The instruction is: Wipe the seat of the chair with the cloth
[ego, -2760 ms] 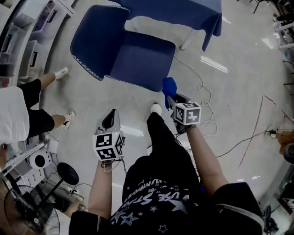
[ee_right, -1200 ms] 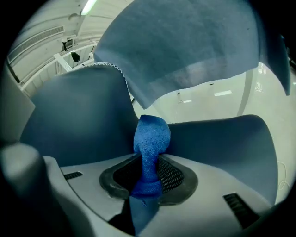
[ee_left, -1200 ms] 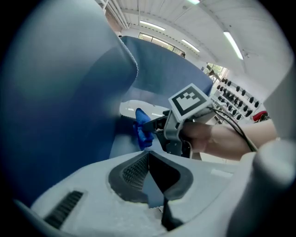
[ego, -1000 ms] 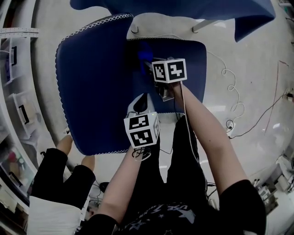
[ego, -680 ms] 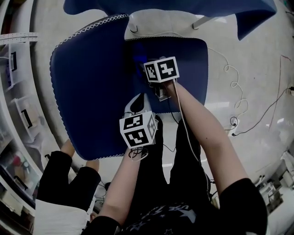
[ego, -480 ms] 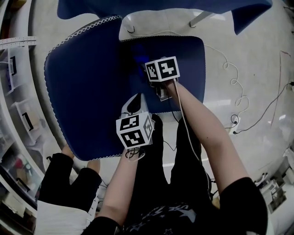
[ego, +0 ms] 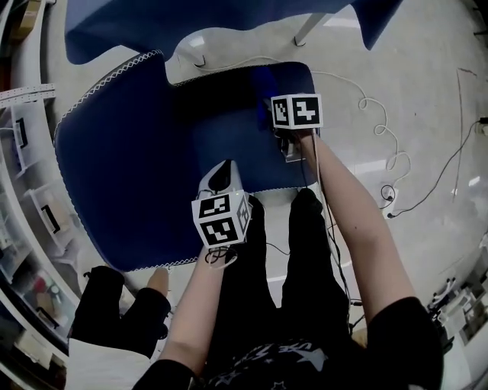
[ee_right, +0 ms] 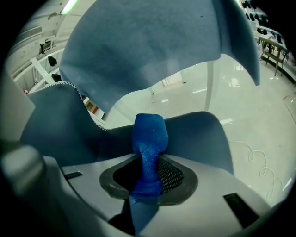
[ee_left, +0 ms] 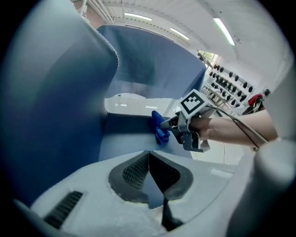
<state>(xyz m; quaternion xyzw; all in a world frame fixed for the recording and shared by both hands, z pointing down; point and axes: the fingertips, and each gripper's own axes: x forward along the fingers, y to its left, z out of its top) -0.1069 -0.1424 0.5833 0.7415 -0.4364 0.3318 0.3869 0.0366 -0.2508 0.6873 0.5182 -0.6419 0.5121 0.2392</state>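
Note:
The chair's dark blue seat [ego: 229, 137] lies below me, its backrest [ego: 114, 175] to the left. My right gripper [ee_right: 148, 172] is shut on a folded blue cloth [ee_right: 149, 143]. It holds the cloth [ee_left: 159, 127] down on the seat near the seat's right edge. In the head view the marker cube [ego: 297, 112] hides that gripper's tips. My left gripper [ego: 223, 167] hovers over the seat's front edge. It is shut with nothing in it, its pads [ee_left: 138, 169] pressed together, and it points toward the right gripper [ee_left: 167, 126].
A blue tablecloth [ego: 191, 23] hangs over a table just behind the chair, with a table leg [ego: 305, 27] beside it. A white cable [ego: 381, 145] loops over the floor at the right. Another person's legs [ego: 114, 301] and shelving [ego: 23, 129] are at the left.
Both grippers have come from over the floor to the chair. In the last second the right gripper has slid the cloth rightward across the seat. The left gripper has barely moved.

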